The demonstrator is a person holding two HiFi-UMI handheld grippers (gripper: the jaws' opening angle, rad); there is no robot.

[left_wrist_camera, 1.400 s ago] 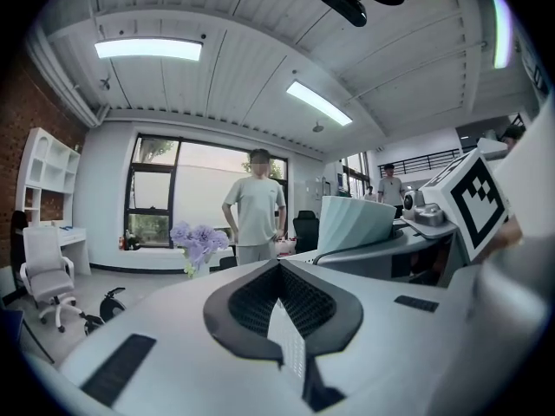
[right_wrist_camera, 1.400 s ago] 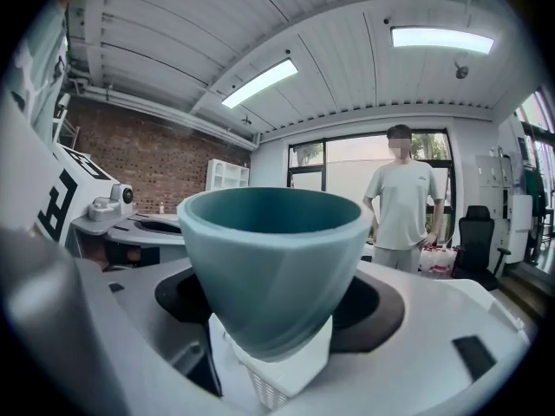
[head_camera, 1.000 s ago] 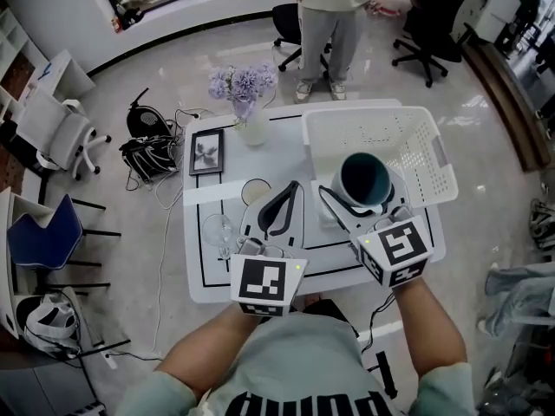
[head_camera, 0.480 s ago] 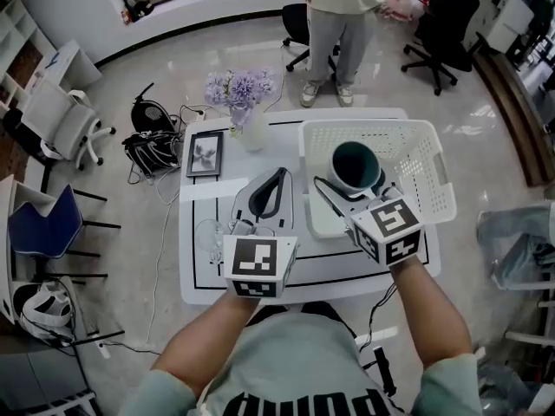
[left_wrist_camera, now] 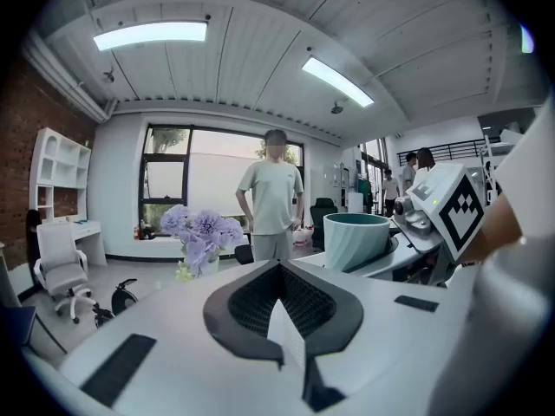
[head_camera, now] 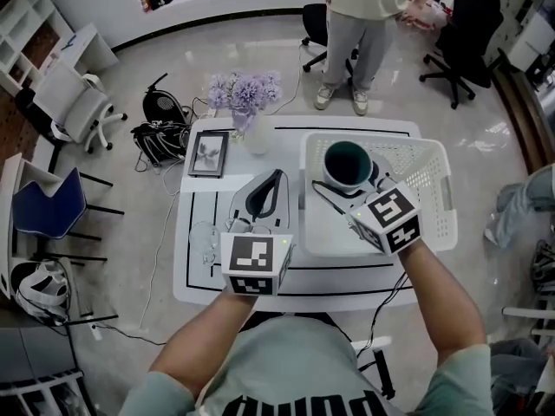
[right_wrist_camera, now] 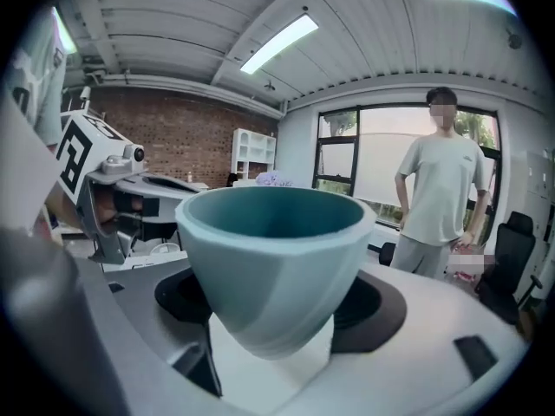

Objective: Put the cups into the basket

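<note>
A teal cup hangs upright over the left part of the white basket. My right gripper is shut on it; in the right gripper view the cup sits between both jaws. My left gripper hovers over the table's middle with its curved jaws meeting at the tips and nothing between them. From the left gripper view I see those jaws and the teal cup to the right. A clear glass stands on the table left of the left gripper.
A vase of purple flowers and a picture frame sit at the table's far left. A person stands just beyond the table. Office chairs and cables lie on the floor to the left.
Both grippers have moved forward across the table. The teal cup has gone from the basket's near left edge to above its inside. The left gripper stays shut and empty.
</note>
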